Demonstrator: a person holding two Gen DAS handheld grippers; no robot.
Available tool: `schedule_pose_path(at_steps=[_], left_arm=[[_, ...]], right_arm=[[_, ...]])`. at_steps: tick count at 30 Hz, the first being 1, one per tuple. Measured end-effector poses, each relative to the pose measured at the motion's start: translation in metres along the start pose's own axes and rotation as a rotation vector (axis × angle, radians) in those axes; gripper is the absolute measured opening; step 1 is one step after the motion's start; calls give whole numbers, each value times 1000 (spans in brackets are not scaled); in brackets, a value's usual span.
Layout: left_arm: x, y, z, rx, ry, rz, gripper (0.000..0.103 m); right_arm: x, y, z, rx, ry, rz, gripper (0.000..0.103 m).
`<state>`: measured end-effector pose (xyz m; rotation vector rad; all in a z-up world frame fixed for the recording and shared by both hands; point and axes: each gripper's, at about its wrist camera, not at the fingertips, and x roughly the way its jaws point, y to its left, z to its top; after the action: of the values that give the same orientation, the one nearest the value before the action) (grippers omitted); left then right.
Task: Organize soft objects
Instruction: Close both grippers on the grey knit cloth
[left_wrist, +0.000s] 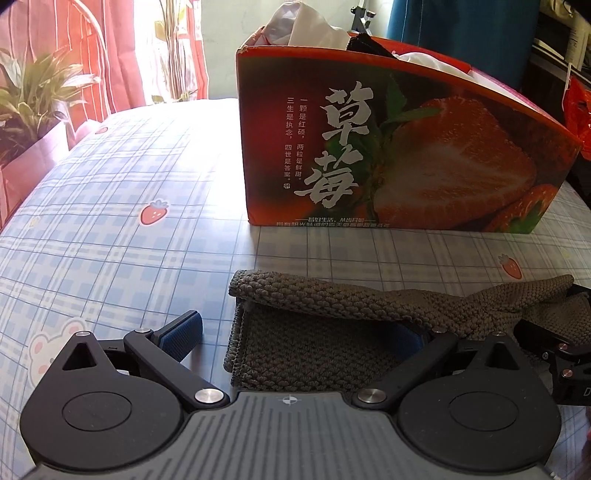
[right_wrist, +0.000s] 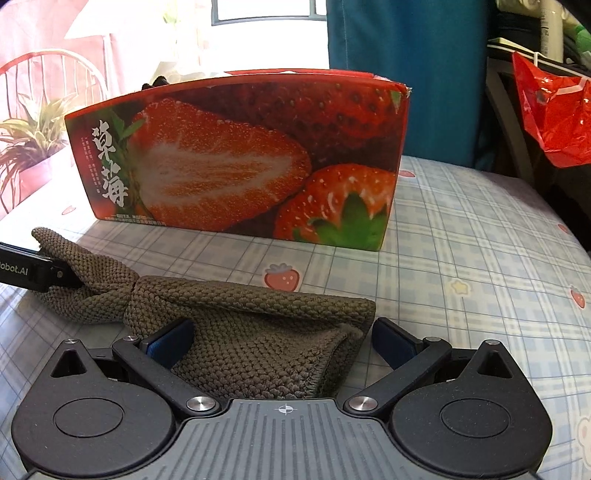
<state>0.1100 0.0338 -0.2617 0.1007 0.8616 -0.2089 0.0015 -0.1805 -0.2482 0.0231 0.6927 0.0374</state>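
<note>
1. Your left tool and right tool both stood spread around the olive knit cloth.
2. The cloth lay folded on the bed, long axis crosswise, strawberry box just beyond.

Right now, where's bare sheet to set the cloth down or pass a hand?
Free: the plaid sheet left of the strawberry box, out toward the plant; also the sheet right of the box in the right wrist view. Crowded: the strip in front of the box, where the olive knit cloth lies with the left gripper and right gripper open around it.
</note>
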Motion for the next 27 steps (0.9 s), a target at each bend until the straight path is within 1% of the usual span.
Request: schedule_pose_path(at_steps=[4,9,15,18,20,21,23,24,25,27], left_arm=[[-1,-1,-3,0,-10,2,103],[2,0,-1,4,-5,1,103],[0,5,2,33,19,-36,103],[-4,6,0,40,16,-50,100],[-8,6,-2,48,7,-59,93],[-10,5,-3,53,2,-66,90],[-15,2,-4,68,-6,-81,78],[-17,1,-5,71,-8,-88,76],[-18,1,-5,70,-10,-96,71],[-21,1,-7,65,-15,-115,60]], right_arm=[[0,0,-1,1,0,0,103],[-1,2,-1,3,4,0,103],[0,1,3,0,36,12,102],[0,2,4,0,46,13,101],[-1,3,4,5,48,14,98],[-1,3,4,4,47,19,94],[-4,5,4,0,46,26,89],[-4,5,4,1,47,29,84],[-5,6,4,2,47,35,81],[-7,7,5,0,46,52,69]])
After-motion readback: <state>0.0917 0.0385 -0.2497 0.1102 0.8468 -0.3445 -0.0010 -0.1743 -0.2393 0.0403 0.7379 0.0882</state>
